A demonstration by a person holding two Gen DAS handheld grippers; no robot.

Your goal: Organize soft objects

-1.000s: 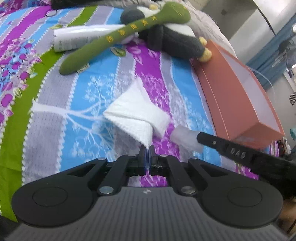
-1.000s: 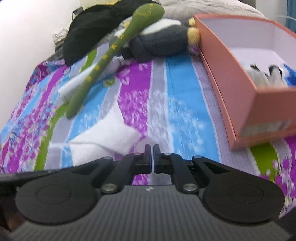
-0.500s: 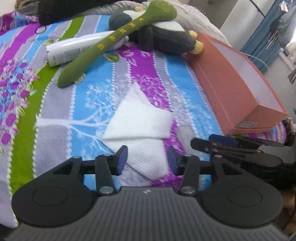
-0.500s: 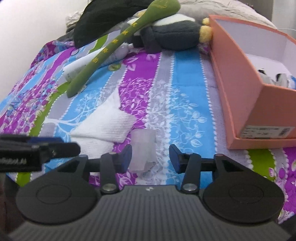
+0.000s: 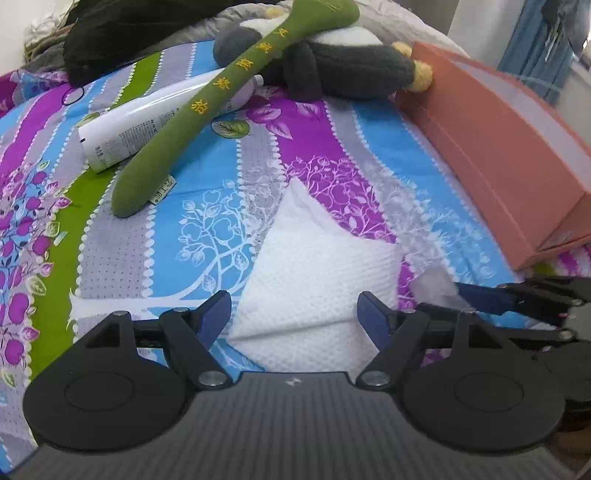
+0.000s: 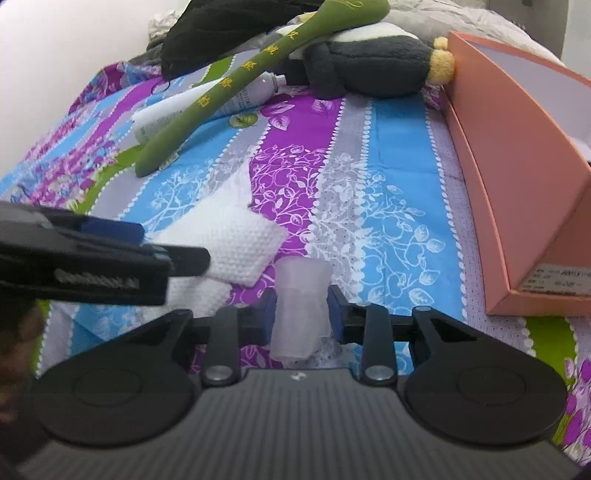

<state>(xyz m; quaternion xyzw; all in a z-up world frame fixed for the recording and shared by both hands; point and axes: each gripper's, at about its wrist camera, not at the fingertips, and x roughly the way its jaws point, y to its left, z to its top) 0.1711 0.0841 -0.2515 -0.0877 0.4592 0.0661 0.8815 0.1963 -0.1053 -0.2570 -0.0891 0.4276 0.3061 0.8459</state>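
Note:
A folded white cloth (image 5: 314, 273) lies on the striped bedspread, just ahead of my open, empty left gripper (image 5: 294, 314). It also shows in the right wrist view (image 6: 225, 240). My right gripper (image 6: 301, 314) is closed on a small translucent soft cup (image 6: 301, 295), held low over the bed. The right gripper (image 5: 480, 297) shows at the right of the left wrist view. A long green plush (image 5: 221, 96) and a dark penguin plush (image 5: 332, 66) lie farther back. An orange box (image 6: 517, 155) stands at the right.
A white tube (image 5: 147, 114) lies under the green plush. A black garment (image 5: 122, 33) is piled at the far edge of the bed. The left gripper's arm (image 6: 92, 258) crosses the left of the right wrist view. A blue curtain (image 5: 535, 48) hangs beyond the box.
My left gripper let go of the white cloth and opened wide; the cloth now lies flat. My right gripper opened around the translucent cup, then closed on it.

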